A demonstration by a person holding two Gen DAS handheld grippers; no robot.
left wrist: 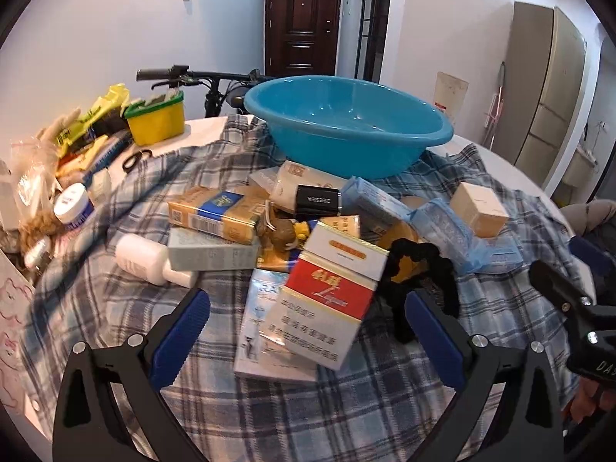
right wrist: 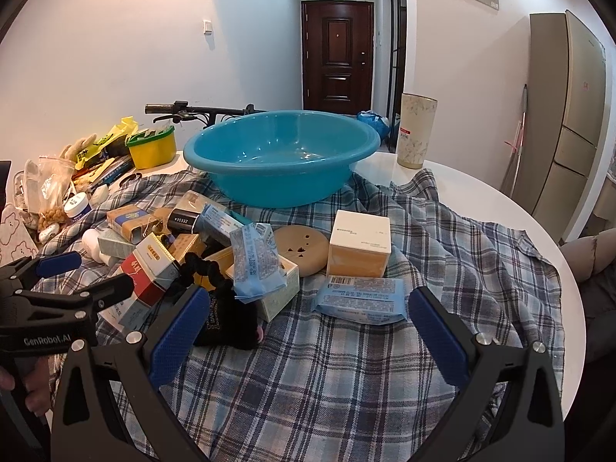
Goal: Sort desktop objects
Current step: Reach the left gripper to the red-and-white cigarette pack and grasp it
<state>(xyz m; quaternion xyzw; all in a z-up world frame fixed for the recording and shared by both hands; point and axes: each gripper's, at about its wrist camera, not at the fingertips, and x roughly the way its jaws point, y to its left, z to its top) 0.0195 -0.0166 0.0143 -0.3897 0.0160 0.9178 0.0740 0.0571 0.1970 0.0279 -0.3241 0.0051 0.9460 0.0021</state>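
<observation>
A heap of small boxes and packets lies on a plaid cloth [left wrist: 292, 408] in front of a blue basin [left wrist: 346, 123], which also shows in the right wrist view [right wrist: 281, 154]. My left gripper [left wrist: 308, 327] is open, its jaws either side of a red-and-white carton [left wrist: 327, 300] without touching it. A black scrunchie [left wrist: 419, 273] lies by its right finger. My right gripper [right wrist: 308, 319] is open and empty, above a blue tissue pack [right wrist: 362, 298], with a black pouch [right wrist: 231, 319] near its left finger. The left gripper [right wrist: 73, 273] shows at the left of the right wrist view.
A yellow-green tub [left wrist: 156, 117], scissors [left wrist: 135, 158], bags and jars [left wrist: 73, 204] crowd the table's left. A cream box [right wrist: 360, 246] and round tan disc [right wrist: 300, 248] sit mid-cloth. A tall patterned cup [right wrist: 417, 131] stands behind the basin. Bicycle handlebars [left wrist: 169, 73] lie beyond the table.
</observation>
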